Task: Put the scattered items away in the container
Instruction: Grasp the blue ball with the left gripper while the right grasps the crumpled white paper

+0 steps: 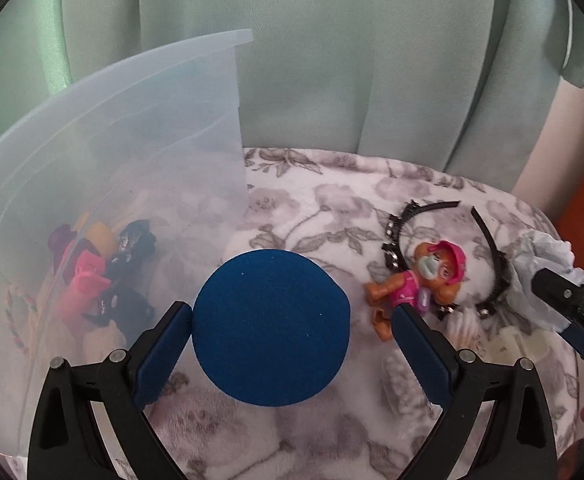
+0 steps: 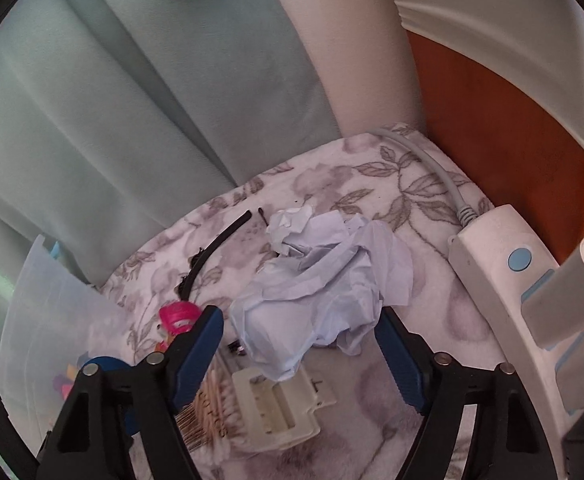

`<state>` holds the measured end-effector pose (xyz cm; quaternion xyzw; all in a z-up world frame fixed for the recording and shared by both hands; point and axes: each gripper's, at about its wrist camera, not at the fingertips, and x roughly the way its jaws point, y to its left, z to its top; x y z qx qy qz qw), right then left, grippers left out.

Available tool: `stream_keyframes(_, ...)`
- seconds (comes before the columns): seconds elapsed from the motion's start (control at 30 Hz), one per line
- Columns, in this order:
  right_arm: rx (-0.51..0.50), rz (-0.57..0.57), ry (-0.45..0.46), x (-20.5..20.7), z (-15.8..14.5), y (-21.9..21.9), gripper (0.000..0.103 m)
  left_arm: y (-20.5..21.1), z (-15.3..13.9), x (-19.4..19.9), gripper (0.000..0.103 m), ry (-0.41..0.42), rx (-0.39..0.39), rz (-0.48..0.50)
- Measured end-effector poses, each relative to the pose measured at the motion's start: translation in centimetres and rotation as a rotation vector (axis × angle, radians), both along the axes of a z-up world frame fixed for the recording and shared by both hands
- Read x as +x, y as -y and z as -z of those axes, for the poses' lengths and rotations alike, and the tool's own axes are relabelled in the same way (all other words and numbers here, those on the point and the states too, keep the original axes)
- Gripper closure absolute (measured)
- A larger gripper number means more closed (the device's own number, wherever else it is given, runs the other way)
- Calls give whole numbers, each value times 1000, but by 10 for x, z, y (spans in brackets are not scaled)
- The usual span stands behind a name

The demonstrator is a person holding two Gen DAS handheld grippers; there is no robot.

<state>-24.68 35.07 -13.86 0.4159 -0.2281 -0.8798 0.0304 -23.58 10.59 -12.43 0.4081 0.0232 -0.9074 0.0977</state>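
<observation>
A dark blue foam ball [image 1: 272, 328] lies on the floral blanket [image 1: 331, 208] between the fingers of my left gripper [image 1: 295, 316]. The left pad is at the ball's edge and the right pad stands clear of it, so the gripper is open. The translucent plastic container [image 1: 104, 152] stands just left of it, with coloured hair bows inside. My right gripper [image 2: 297, 320] is open astride a crumpled pale blue paper [image 2: 323, 276], its pads close on either side. A toy pup in pink [image 1: 423, 280] and a black headband [image 1: 487, 240] lie between the two grippers.
A cream hair clip [image 2: 280, 404] and a pack of cotton swabs [image 2: 212, 408] lie under the right gripper. A white power strip [image 2: 503, 264] with its grey cable [image 2: 423, 160] runs along the blanket's right edge. Green curtains hang behind, and orange floor shows at the right.
</observation>
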Motion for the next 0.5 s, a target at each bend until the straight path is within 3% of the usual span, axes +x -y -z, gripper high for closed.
stream_keyframes(0.27, -11, -16, -3, -8, 2, 3, 30, 0, 4, -11, 4, -8, -31, -83)
stream_keyframes(0.5, -28, -16, -6, -7, 0, 2, 37, 5, 2, -10, 22, -16, -64, -107)
